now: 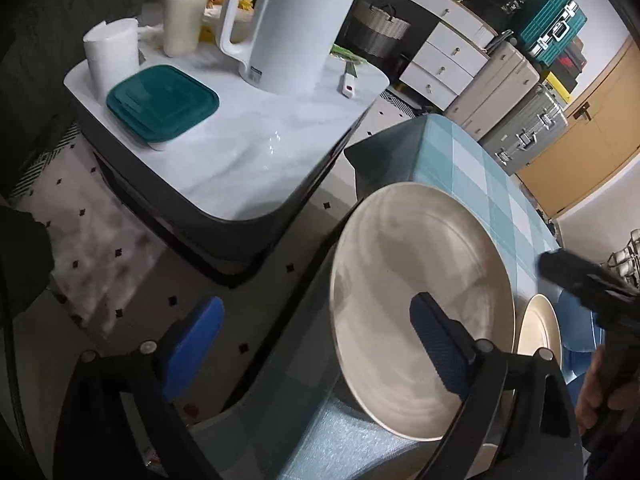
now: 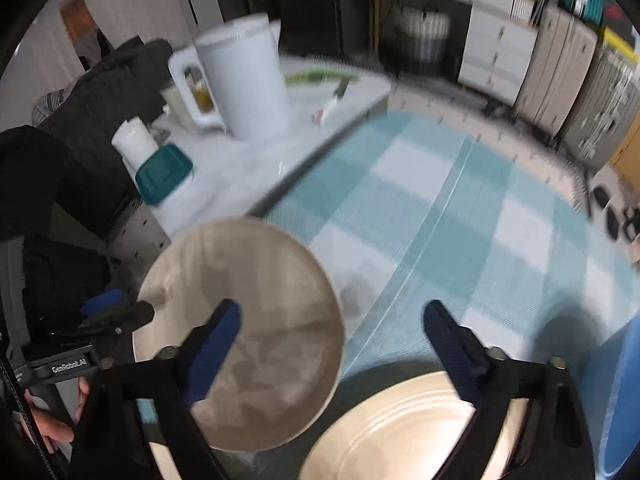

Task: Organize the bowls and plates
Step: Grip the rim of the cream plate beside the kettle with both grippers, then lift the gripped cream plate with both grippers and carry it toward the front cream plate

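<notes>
left gripper (image 1: 320, 344) jaws spread | right gripper (image 2: 332, 336) jaws spread | cream plate (image 1: 400, 264) bare

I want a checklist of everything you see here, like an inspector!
Surface: table with blue checked cloth; white side table beside it.
Job's things: large beige plate near the cloth table's edge; second beige plate beside it; blue plate at the edge of the right wrist view.
Clutter: white kettle, teal lid, paper roll, cup.
Grippers: left gripper open, one finger over the large plate; right gripper open, empty.
Cables: nothing seen.
Surroundings: drawers, metal cases.
</notes>
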`<state>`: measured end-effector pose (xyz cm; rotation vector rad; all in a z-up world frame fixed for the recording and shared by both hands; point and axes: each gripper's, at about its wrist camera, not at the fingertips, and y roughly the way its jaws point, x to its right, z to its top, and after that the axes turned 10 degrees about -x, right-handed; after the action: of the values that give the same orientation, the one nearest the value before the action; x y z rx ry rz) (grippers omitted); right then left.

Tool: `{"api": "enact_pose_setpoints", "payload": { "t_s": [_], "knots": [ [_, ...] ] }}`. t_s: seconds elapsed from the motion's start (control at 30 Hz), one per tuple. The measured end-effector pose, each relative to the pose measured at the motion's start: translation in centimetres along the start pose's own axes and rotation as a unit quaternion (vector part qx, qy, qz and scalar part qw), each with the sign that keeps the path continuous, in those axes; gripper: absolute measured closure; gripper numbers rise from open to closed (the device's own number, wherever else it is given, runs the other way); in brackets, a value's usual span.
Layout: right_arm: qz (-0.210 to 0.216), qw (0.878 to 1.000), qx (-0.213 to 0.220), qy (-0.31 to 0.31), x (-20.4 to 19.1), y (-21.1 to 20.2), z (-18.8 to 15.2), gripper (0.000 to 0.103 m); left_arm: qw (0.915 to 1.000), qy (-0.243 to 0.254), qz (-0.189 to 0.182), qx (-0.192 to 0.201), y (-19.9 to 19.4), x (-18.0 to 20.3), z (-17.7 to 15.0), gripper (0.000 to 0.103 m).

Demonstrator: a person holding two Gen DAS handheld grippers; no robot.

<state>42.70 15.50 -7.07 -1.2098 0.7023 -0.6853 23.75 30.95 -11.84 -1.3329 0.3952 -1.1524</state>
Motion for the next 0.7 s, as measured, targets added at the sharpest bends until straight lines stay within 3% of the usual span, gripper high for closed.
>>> {"api": "enact_pose_setpoints", "payload": {
  "t_s": [0.13, 0.2, 0.33, 0.43, 0.57, 0.7],
  "knots": [
    [0.01, 1.0, -0.029, 0.0, 0.3, 1.8, 0.1, 0.026, 0.9999, 0.008, -0.005, -0.004, 0.5, 0.0, 0.1, 0.014],
    [0.015, 0.999, -0.041, -0.003, 0.3, 2.5, 0.1, 0.035, 0.9998, 0.007, -0.014, -0.015, 0.9, -0.1, 0.1, 0.024],
    [0.031, 0.998, -0.059, 0.007, 0.6, 3.5, 0.2, 0.042, 0.9998, -0.001, -0.016, -0.016, 1.3, -0.6, 0.1, 0.025],
    [0.038, 0.996, -0.074, 0.016, 0.9, 4.0, -0.1, 0.055, 0.9997, -0.002, -0.02, -0.011, 1.3, -0.7, 0.0, 0.03],
    [0.05, 0.996, -0.073, 0.029, 1.3, 3.8, -0.5, 0.06, 0.9997, 0.004, -0.02, -0.016, 1.4, -0.6, 0.0, 0.034],
    [0.056, 0.994, -0.083, 0.033, 1.5, 4.0, -0.8, 0.066, 0.9996, 0.001, -0.02, -0.022, 1.7, -0.7, 0.1, 0.05]
  ]
}}
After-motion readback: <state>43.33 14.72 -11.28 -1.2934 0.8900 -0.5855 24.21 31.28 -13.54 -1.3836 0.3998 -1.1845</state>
